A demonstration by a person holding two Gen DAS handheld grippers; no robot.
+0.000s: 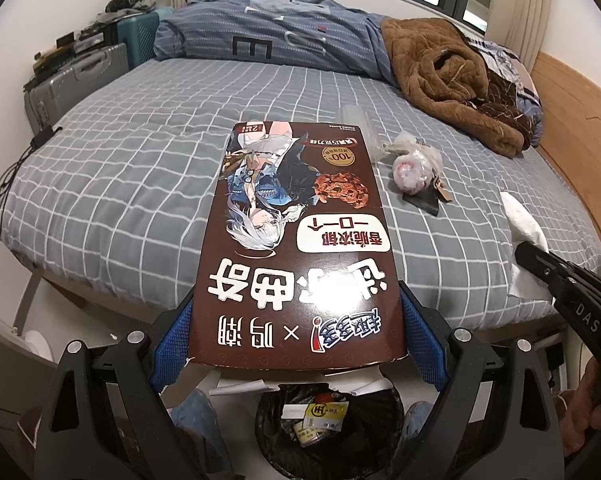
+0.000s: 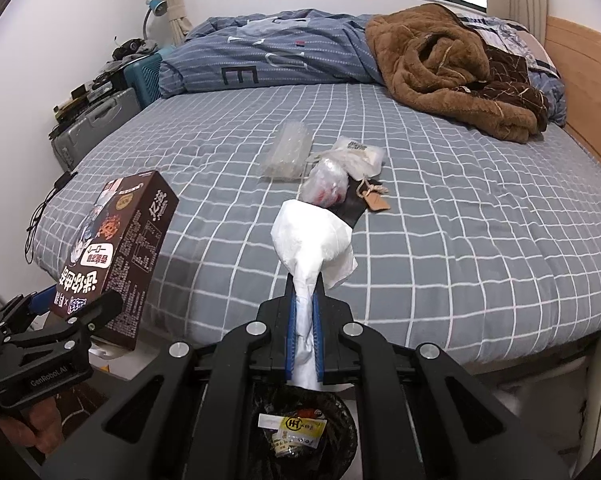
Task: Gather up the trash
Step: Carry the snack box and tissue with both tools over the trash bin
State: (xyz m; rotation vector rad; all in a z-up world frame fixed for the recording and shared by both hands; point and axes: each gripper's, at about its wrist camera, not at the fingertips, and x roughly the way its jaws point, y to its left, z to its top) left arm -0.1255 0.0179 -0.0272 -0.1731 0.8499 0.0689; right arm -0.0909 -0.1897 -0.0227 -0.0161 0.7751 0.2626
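My left gripper is shut on a brown cookie box, held flat above the bed's near edge; the box also shows in the right wrist view. My right gripper is shut on a crumpled white tissue, which also shows in the left wrist view. A black-lined trash bin holding wrappers stands on the floor below both grippers. On the bed lie a clear plastic bag with pink contents, a clear bubble wrap piece, and a dark card with a tag.
The grey checked bed has a blue duvet and a brown fleece blanket at the far side. Suitcases stand left of the bed. A wooden headboard is at right. A cable hangs at the bed's left edge.
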